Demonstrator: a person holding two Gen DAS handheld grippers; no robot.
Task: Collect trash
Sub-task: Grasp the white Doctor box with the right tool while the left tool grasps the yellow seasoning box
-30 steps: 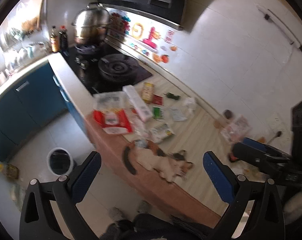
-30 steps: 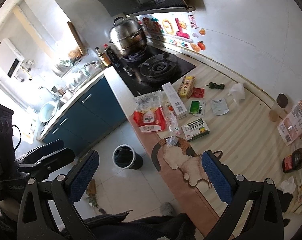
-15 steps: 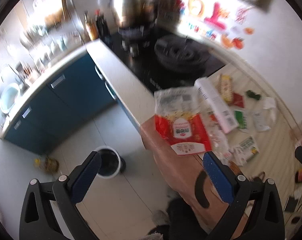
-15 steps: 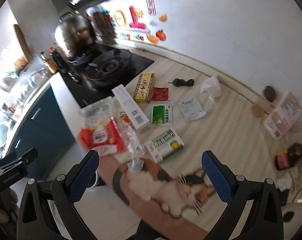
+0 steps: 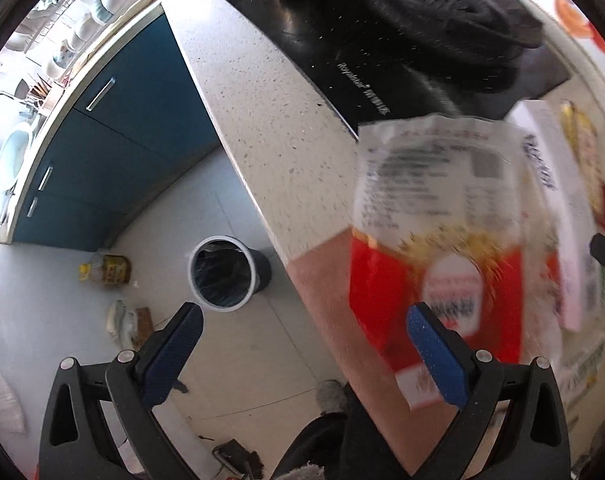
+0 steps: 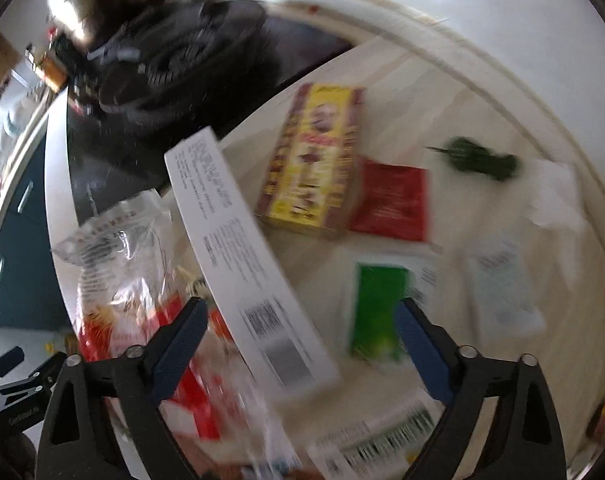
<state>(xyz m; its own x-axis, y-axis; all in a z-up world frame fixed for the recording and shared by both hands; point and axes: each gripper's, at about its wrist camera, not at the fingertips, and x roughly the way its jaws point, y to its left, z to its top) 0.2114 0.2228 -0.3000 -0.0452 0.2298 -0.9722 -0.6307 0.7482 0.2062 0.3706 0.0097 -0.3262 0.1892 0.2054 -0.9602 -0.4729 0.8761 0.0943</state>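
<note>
Both grippers have dropped toward the desk since a second ago. The left gripper [image 5: 304,344] hangs with jaws wide and empty over the desk's front edge, beside the red-and-white bag [image 5: 442,240]. The right gripper [image 6: 300,340] has its jaws closing, the long white box [image 6: 242,256] lying below them untouched.

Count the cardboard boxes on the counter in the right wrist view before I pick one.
2 clearly: a long white box lying diagonally ahead of the right claw, and a yellow-and-maroon box beyond it near the stove. A barcoded pack at the bottom edge may be a third.
</note>
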